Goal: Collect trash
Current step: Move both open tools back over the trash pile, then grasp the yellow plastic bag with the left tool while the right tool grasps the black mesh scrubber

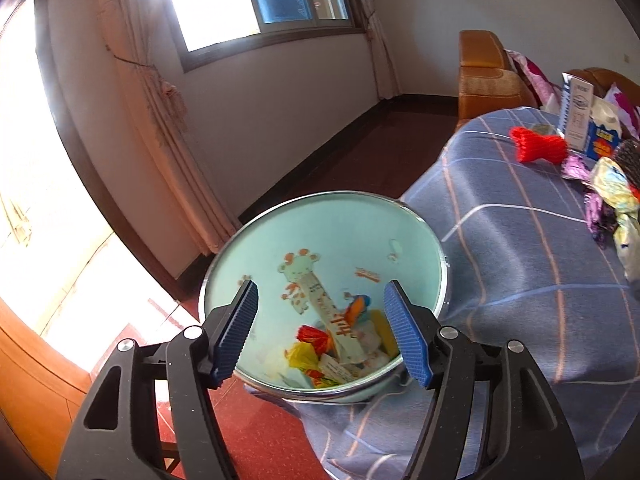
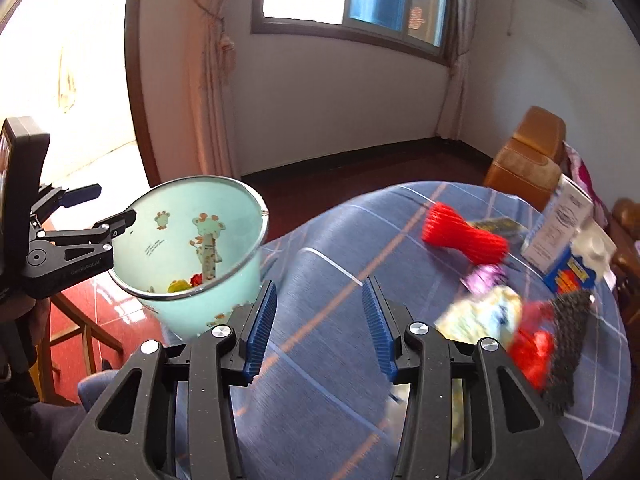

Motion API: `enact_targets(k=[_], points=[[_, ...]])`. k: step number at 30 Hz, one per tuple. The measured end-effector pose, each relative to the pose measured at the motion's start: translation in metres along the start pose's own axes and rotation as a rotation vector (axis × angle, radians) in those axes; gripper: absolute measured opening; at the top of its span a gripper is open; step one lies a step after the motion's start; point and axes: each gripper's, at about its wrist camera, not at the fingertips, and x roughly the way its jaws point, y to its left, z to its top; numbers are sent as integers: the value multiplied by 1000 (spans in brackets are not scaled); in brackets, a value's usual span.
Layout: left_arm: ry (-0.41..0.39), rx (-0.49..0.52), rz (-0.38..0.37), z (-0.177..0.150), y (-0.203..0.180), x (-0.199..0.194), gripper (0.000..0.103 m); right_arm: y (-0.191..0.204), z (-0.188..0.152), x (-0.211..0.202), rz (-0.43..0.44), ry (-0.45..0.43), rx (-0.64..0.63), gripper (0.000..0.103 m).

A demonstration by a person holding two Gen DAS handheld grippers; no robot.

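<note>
Mint-green bin [image 2: 188,248], metal-rimmed and printed with a giraffe, sits at the left edge of the table [image 2: 320,360], which is covered in a blue plaid cloth. Some wrappers and paper scraps [image 1: 340,344] already lie in its bottom.

Step in hand, as judged: between deposits. Part of the trash is binned and more remains on the cloth, well apart from the bin: a red ribbed plastic piece [image 2: 464,236], a purple foil wrapper [image 2: 484,278], a pale crumpled wrapper [image 2: 484,316], a red wrapper [image 2: 532,348], a dark mesh item [image 2: 568,328] and a blue-and-white carton [image 2: 568,236].

Left hand-held gripper [image 1: 320,328]: jaws spread wide, holding nothing, poised over the bin mouth. From the right wrist view it reaches toward the far rim; contact with the rim cannot be confirmed.

Right hand-held gripper [image 2: 318,326]: jaws wide apart, empty, above bare cloth just beside the bin, touching nothing.

Next move, as judged: carry the right hand-held gripper rightward to the nearest wrapper, close on it, then return to the bin. Thin foil may slip or tear; grip a bunched section. Motion blur obscures the wrapper outlines.
</note>
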Motion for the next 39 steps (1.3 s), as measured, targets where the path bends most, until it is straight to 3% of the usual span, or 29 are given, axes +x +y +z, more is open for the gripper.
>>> enact_targets(k=[3,7,10,14,16,24,26,28,30,34,39], points=[[-11,46,-78,3,-40,-12,66,-41,-26,-28,-82,-9,92,49],[-45,92,-163,13,-91,-33,76,-99,-69,-56,-226,2,238,49],[-59,135,-226,22,-130,-47,77,-135,-100,-73,-281,4,348,51],[-62,165,-294,26,-176,-62,83,-155,-125,-88,-311,-2,392,53],[-67,185,-305,27,-195,-67,90,-162,-134,-94,-321,-11,409,54],[-17,275,-281,17,-245,-45,89,-186,-169,-116,-328,-56,512,59],[6,279,-292,15,-241,-36,76,-187,-174,-118,-320,-62,530,60],[33,290,-333,14,-238,-31,46,-187,-176,-119,-313,-64,532,60],[49,301,-362,14,-234,-28,30,-185,-176,-118,-304,-68,532,60],[27,297,-386,14,-223,-31,24,-182,-177,-116,-293,-69,531,60],[-37,293,-361,17,-200,-49,22,-178,-175,-114,-294,-62,525,60]])
